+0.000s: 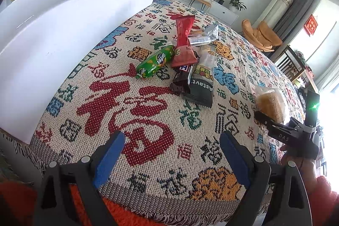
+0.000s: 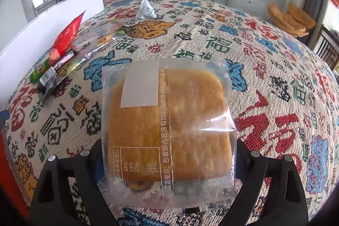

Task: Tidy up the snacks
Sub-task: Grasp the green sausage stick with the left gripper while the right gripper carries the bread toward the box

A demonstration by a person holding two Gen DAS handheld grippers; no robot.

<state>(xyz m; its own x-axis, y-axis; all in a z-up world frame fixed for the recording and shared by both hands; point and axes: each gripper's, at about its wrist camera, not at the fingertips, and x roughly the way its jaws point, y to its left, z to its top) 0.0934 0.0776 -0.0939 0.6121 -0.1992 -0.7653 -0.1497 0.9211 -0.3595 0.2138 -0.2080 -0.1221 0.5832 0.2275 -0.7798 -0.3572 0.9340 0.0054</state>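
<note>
Left wrist view: the left gripper [image 1: 171, 154] hovers wide open and empty over the patterned cloth [image 1: 148, 115] on the desk. Ahead lies a pile of snacks [image 1: 182, 60] beside a white box [image 1: 63, 39]. Far right, the right gripper [image 1: 273, 122] stands at the bread packet [image 1: 271, 103].

Right wrist view: the right gripper [image 2: 169, 162] is spread wide around the bread packet [image 2: 167, 120], which lies on the cloth; whether the pads touch it I cannot tell.

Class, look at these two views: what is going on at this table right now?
A person with a gripper in each hand is sorting snacks on a patterned tablecloth. The right gripper has its jaws wide either side of a wrapped bread pack. The left gripper hovers open and empty, short of the snack pile.
</note>
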